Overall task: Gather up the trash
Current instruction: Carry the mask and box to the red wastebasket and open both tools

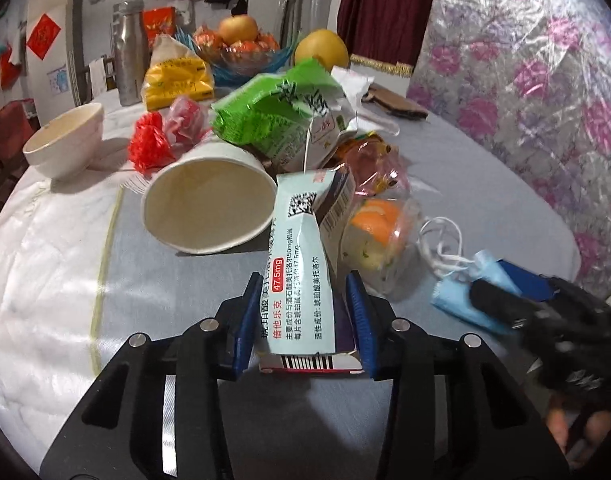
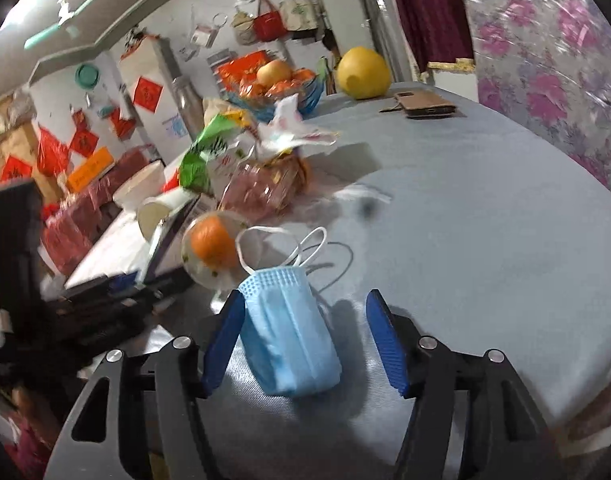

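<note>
The left gripper (image 1: pixel 303 320) pinches the box (image 1: pixel 301 276) over the table (image 2: pixel 485 200), the right gripper (image 2: pixel 305 340) gapes around the mask (image 2: pixel 289 336) (touching one pad only), so closing seems next.

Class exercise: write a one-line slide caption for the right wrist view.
Right gripper open around a folded blue face mask on the grey tablecloth, trash pile beyond.

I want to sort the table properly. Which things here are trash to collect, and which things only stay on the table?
Trash:
- pale green cardboard medicine box, held in the left gripper
- blue pleated face mask, between the open right gripper
- white paper cup on its side
- torn green plastic wrapper

Staying:
- steel bottle
- fruit bowl
- white ceramic bowl
</note>
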The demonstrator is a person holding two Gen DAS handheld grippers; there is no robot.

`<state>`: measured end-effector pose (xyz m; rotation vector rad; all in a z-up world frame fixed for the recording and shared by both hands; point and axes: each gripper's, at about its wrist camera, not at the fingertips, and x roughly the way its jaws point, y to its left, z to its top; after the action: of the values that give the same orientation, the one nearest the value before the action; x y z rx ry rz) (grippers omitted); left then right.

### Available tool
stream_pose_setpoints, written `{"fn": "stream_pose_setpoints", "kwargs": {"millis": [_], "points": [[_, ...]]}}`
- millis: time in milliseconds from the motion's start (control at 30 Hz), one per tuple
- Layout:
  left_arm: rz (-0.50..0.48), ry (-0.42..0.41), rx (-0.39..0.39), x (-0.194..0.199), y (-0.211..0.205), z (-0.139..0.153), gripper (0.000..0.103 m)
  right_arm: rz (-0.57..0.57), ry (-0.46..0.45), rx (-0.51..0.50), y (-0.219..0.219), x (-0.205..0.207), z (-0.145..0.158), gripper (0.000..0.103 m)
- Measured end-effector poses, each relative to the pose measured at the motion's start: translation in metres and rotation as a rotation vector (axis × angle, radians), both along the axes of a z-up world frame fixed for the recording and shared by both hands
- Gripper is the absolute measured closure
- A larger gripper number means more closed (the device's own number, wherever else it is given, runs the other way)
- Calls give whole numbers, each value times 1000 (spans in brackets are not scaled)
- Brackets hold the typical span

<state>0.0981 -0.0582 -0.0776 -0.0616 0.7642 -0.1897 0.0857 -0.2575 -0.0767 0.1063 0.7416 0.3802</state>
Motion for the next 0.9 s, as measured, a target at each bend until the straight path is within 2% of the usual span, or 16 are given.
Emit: {"fn": "stream_pose_setpoints", "kwargs": {"millis": [33,67,167,267,333,400,500,567,633,667,733,800,900], "points": [[4,-20,1,-7,1,4,61,18,-3,-18,5,-1,0,55],[7,-32,-1,-12,1,7,61,41,5,-16,8,-1,-1,80],[13,-68,-14,-28,5,19,61,42,-23,8,7,-7,4,82],[9,-111,-19,-43,9,35,61,41,-75,37,0,-17,25,82],[9,-134,-16,-50,10,44,66,30,-121,63,-8,-28,44,82],[1,-143,-26,-52,13,55,88,22,-149,96,-17,-36,59,82],[-20,-154,-48,-54,16,71,88,6,-187,132,-32,-49,76,82],[-28,-162,-25,-54,13,73,88,-3,-194,139,-41,-53,80,82],[-56,-142,-5,-54,8,63,76,-12,-179,151,-47,-55,77,82],[-47,-116,10,-54,6,51,66,-9,-170,160,-49,-54,75,82],[-52,-111,37,-63,2,34,52,-5,-155,174,-55,-55,72,82],[-34,-109,70,-68,1,25,33,-5,-145,183,-57,-54,70,82],[-14,-70,81,-60,8,8,32,-2,-132,199,-56,-52,67,82]]}}
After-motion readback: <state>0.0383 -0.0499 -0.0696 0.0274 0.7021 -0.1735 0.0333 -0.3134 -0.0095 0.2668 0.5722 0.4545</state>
